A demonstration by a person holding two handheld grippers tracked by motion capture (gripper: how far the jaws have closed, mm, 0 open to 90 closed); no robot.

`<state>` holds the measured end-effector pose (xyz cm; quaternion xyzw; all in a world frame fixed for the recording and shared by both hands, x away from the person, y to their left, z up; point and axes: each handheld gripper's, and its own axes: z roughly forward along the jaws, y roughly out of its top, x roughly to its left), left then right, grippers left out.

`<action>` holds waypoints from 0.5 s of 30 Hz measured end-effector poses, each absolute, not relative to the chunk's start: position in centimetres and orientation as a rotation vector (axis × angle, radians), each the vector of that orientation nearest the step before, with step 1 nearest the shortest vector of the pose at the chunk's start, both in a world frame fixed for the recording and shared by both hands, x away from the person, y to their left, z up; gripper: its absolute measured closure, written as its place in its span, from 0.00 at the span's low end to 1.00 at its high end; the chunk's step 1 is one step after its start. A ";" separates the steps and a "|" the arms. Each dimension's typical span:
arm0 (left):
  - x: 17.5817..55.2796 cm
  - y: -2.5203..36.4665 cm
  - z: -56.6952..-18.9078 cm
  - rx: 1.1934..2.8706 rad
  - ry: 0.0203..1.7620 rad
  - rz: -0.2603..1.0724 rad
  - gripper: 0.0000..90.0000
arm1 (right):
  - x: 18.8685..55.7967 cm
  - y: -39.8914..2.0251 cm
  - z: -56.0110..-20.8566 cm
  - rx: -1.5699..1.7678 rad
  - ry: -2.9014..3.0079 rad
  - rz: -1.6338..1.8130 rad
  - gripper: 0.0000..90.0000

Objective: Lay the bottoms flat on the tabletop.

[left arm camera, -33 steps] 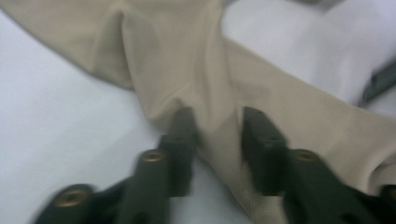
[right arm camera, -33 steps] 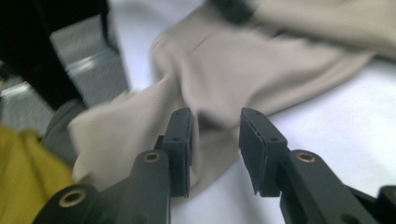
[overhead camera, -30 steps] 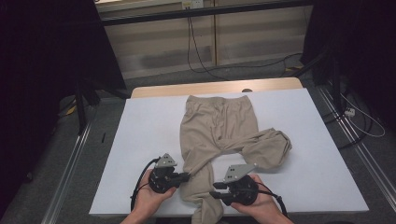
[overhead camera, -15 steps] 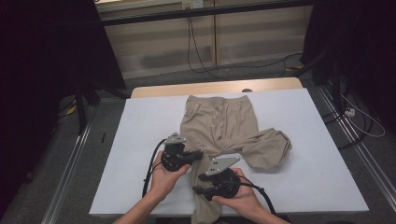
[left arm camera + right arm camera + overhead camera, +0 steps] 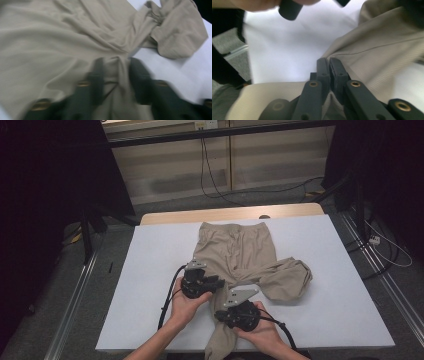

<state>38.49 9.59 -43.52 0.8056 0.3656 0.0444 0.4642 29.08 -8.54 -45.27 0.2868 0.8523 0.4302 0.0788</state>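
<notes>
Beige trousers [image 5: 235, 252] lie flat on the white table [image 5: 150, 270], waistband at the far side. One leg is folded to the right [image 5: 290, 280], and the other hangs over the front edge [image 5: 220, 345]. My left gripper [image 5: 220, 282] [image 5: 116, 67] rests on the crotch area. Its jaws have just been opening and stand apart, with a ridge of cloth [image 5: 62, 37] between them. My right gripper [image 5: 220, 312] [image 5: 329, 65] points left at the near leg. Its jaws have just been closing and are pinched together on the edge of the cloth [image 5: 382, 50].
A wooden strip [image 5: 230, 213] runs along the table's far edge. Cables [image 5: 215, 180] trail on the floor beyond it, and dark stands flank both sides. Bare white tabletop lies left of the trousers and at the right front.
The left gripper moved away from me and to the right, onto the trousers. The right gripper shifted a little left along the near leg.
</notes>
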 end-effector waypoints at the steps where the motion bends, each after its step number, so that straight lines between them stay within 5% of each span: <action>1: 38.3 9.9 -43.4 1.976 0.893 0.126 0.65 | 28.8 -9.1 -44.9 0.867 2.546 1.308 0.98; 3: 37.9 10.4 -43.1 1.980 0.895 0.165 0.54 | 28.3 -10.5 -44.2 0.894 2.524 1.350 0.98; 7: 36.8 11.1 -42.4 1.965 0.881 0.191 0.48 | 27.8 -13.3 -43.9 0.983 2.488 1.400 0.97; 12: 35.0 11.6 -42.0 1.976 0.843 0.199 0.51 | 27.7 -16.0 -44.8 1.098 2.472 1.350 0.95; 15: 34.0 11.7 -42.6 2.038 0.792 0.192 0.62 | 27.7 -17.2 -44.9 1.119 2.451 1.306 0.98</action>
